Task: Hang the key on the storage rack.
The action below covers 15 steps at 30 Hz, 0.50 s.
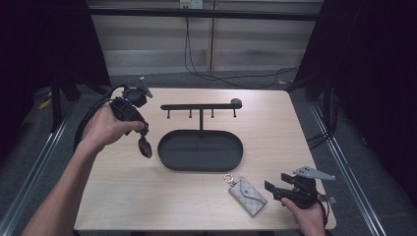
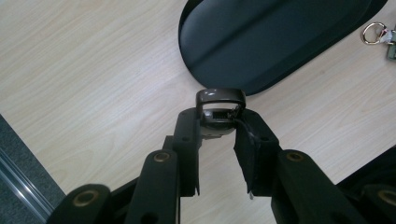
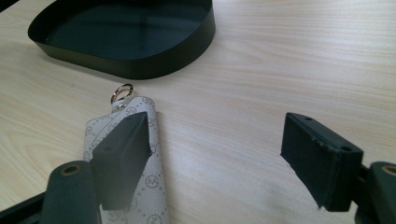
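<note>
A small dark fob [image 2: 219, 112] is held clamped between the left gripper [image 1: 143, 142] jaws, pads pressed on its rounded body, with its squared loop end sticking out past the tips. In the high view the fob [image 1: 145, 146] is seen above the table [image 1: 123, 191], just off the left end of the tray [image 1: 169, 160], long axis roughly vertical and hanging down from the jaws. In the left gripper view the long axis is run along the jaws, loop end pointed toward the tray [image 2: 261, 42] rim. The left gripper is carried in a hand [image 1: 105, 129] at the table's left. The right gripper [image 1: 273, 189] is seen near the front right edge, jaws spread wide with nothing gripped; in the right gripper view one jaw is laid over the pouch [image 3: 140, 186], the other well apart over bare wood. The pouch [image 1: 247, 195] is lain flat in front of the tray, long axis diagonal, ring [image 1: 229, 179] end pointed toward the tray. The ring [image 3: 121, 92] is seen just short of the tray [image 3: 135, 65] wall, not touching. The oval tray is shown with nothing in it. A hook bar [image 1: 201, 106] is stood on a post at the tray's rear, with no item seen on the pegs.
</note>
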Available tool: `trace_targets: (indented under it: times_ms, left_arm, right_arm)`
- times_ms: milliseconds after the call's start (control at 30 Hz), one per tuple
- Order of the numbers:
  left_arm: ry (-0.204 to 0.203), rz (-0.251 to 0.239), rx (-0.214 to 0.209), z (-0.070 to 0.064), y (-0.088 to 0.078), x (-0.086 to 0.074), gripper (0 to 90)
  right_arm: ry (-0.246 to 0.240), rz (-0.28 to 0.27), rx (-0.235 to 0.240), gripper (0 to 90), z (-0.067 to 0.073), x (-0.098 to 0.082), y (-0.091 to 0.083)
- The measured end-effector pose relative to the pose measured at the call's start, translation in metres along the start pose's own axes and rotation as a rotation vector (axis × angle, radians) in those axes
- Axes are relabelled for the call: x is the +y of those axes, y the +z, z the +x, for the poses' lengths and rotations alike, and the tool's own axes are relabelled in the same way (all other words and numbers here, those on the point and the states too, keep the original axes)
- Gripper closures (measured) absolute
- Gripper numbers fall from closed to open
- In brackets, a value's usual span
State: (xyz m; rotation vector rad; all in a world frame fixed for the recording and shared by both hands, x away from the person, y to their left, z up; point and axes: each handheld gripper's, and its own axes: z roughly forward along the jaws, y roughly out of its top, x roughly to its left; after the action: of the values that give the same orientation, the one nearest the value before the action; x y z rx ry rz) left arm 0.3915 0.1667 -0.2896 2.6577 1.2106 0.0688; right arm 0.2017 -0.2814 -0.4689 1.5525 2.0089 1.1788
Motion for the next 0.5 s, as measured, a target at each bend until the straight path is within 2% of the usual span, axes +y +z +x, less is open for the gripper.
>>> trace_targets:
  times_ms: [67,200,500]
  left_arm:
    - [0.013,0.017,-0.009,-0.001,0.002,0.003,70.7]
    - [0.016,0.018,-0.021,-0.003,0.004,0.01,70.7]
    - [0.052,0.018,-0.018,-0.012,0.002,0.026,70.7]
  right_arm:
    - [-0.001,0.001,-0.001,23.6,0.0,0.0,0.0]
    - [-0.002,0.004,-0.003,23.6,0.001,0.0,0.0]
    - [-0.004,0.003,0.0,23.6,0.0,0.0,0.001]
